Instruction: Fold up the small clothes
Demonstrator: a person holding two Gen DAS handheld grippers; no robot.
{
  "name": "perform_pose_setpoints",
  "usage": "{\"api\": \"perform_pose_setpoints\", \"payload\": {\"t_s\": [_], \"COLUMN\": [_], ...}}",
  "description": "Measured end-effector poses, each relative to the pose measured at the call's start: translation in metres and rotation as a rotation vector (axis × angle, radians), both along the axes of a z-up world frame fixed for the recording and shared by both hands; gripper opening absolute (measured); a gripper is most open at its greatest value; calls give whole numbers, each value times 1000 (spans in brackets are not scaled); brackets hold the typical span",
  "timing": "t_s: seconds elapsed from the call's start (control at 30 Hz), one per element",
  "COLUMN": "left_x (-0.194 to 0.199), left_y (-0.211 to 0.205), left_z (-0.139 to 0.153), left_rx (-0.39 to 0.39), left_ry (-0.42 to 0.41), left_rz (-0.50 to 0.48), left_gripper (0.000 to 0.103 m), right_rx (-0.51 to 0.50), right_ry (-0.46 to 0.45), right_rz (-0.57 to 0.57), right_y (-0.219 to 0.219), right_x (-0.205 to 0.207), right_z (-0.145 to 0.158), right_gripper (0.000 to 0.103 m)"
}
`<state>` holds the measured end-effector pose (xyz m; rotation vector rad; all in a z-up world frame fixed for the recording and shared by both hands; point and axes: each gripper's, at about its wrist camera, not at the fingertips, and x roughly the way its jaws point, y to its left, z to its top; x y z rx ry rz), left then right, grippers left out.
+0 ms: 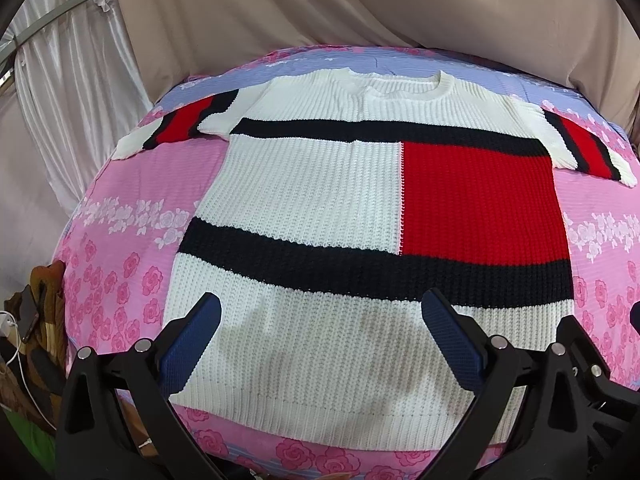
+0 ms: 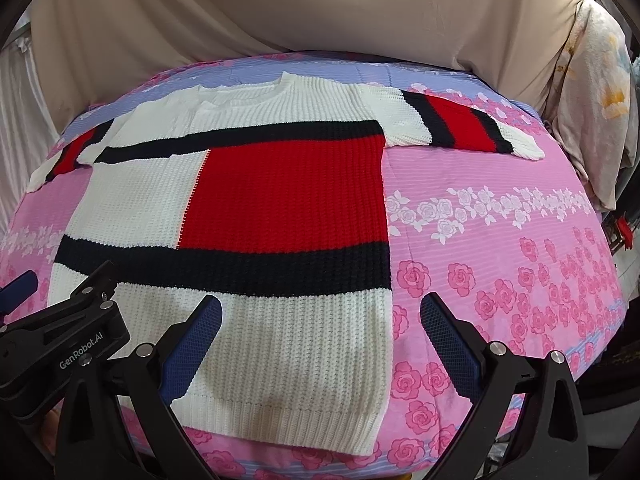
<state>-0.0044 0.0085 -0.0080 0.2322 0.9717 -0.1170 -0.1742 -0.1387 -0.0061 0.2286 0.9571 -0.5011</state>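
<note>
A short-sleeved knit sweater (image 1: 320, 200), white with black bands and a red block, lies flat and spread out on the pink rose-print bedsheet (image 1: 132, 264), neck away from me, hem near me. My left gripper (image 1: 320, 304) is open and empty, hovering over the white lower part near the hem. My right gripper (image 2: 320, 308) is open and empty, over the sweater's (image 2: 280, 200) lower right corner, one finger above knit, the other above sheet (image 2: 500, 240). The left gripper's body (image 2: 68, 336) shows at the left of the right wrist view.
Beige drapes (image 1: 360, 4) hang behind the bed. A white curtain (image 1: 68, 64) is at the left. Clutter with a cable and phone (image 1: 24, 320) sits off the bed's left edge. A pale floral pillow (image 2: 600, 92) leans at the far right.
</note>
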Motion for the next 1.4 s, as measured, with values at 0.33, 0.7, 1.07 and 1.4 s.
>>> {"api": "perform_pose_setpoints", "payload": {"t_s": [0.33, 0.7, 1.07, 1.4], "left_x": [-1, -4, -2, -1], "left_y": [-1, -2, -3, -2], "left_z": [0, -1, -1, -1], "left_rx": [0, 6, 11, 12], "left_ry": [1, -5, -4, -6], "left_rz": [1, -1, 0, 0], "left_gripper": [98, 98, 98, 98], "right_rx": [0, 2, 5, 7], "right_ry": [-2, -1, 2, 4], "right_rz": [-1, 0, 2, 2], "right_y": [0, -1, -1, -2], "right_x": [-1, -2, -3, -2], "right_z": [-1, -1, -3, -4], "right_gripper": [98, 98, 98, 98]}}
